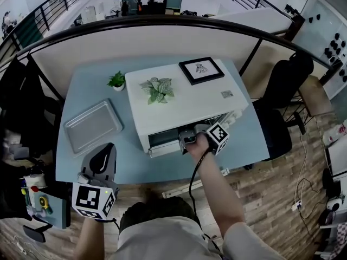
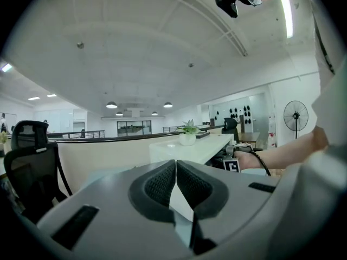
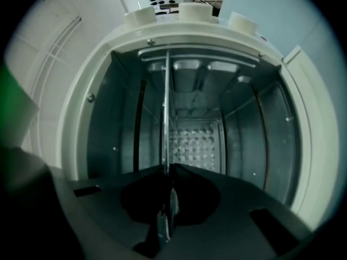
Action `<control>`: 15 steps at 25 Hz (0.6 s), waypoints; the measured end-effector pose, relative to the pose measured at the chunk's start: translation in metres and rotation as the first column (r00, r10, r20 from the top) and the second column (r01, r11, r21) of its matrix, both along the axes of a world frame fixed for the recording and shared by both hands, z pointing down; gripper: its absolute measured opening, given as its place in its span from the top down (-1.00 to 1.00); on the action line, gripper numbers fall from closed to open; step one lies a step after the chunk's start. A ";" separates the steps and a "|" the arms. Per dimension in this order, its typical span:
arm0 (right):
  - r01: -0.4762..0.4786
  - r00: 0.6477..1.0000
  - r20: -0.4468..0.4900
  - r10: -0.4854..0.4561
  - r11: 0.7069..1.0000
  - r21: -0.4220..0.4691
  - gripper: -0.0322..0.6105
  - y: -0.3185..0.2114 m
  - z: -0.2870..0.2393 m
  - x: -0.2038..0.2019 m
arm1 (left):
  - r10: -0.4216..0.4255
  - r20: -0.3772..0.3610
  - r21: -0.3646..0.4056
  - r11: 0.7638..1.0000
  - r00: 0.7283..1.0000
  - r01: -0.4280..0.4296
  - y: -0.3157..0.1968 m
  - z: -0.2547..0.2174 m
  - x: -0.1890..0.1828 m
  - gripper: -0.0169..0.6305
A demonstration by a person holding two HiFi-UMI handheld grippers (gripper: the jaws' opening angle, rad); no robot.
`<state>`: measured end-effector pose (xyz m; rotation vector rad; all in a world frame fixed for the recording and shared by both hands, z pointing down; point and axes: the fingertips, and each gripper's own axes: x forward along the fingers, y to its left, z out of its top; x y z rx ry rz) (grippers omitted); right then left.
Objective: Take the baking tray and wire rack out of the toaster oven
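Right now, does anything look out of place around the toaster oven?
Mildly: a framed picture lies flat and a leafy plant sits on the toaster oven, odd on a heating appliance. Nothing looks spilled or damaged. The right gripper holds the wire rack.

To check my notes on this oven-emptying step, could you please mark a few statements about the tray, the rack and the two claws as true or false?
1. The baking tray lies on the table, to the left of the toaster oven in the head view. True.
2. The right claw is closed on the edge of the wire rack, which reaches into the open oven. True.
3. The left claw holds the potted plant. False: it is shut on nothing and held away from the oven, while the plant stands on the table.
4. The framed picture lies on the table beside the tray. False: it lies on top of the oven.
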<state>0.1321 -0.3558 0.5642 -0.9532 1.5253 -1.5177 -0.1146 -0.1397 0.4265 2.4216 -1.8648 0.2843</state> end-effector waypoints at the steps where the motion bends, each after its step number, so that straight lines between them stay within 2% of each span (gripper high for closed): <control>1: 0.001 1.000 -0.003 -0.001 1.000 -0.008 0.88 0.005 0.000 0.002 | 0.000 0.001 -0.006 1.000 1.000 0.000 0.002 -0.001 -0.001 0.92; 7: 0.009 1.000 -0.012 -0.009 1.000 -0.019 0.89 0.036 -0.001 0.015 | -0.005 -0.004 -0.038 0.999 1.000 0.005 0.015 -0.004 -0.006 0.92; 15: -0.005 1.000 -0.018 0.004 0.997 -0.079 0.89 0.099 -0.007 0.042 | 0.015 -0.010 -0.089 0.996 1.000 -0.016 0.034 -0.011 -0.001 0.92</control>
